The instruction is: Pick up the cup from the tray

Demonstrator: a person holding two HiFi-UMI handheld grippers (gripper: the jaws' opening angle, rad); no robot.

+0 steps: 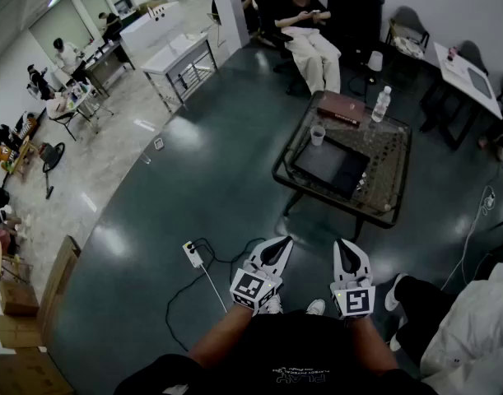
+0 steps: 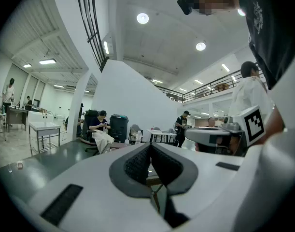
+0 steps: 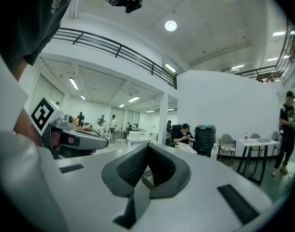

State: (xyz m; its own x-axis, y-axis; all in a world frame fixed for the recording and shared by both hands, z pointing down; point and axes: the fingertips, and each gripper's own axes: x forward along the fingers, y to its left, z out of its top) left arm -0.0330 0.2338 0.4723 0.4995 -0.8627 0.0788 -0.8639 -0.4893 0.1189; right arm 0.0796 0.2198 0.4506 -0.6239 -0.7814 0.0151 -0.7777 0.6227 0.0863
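1. The left gripper point(image 1: 281, 243) and the right gripper point(image 1: 344, 246) are held low and level, side by side, close to the body of the person holding them.
2. Both pairs of jaws are pressed together, tips meeting, with nothing between them.
3. A small pale cup point(image 1: 318, 135) stands upright, mouth up, on a low table point(image 1: 391, 151). It is at the far left corner of a dark tray point(image 1: 332, 168); whether it is on the tray or just beside it is unclear.
4. The cup lies well ahead of both grippers, roughly between their lines and slightly nearer the right one.
5. A water bottle point(image 1: 382, 104) and a brown box point(image 1: 342, 108) sit further back.
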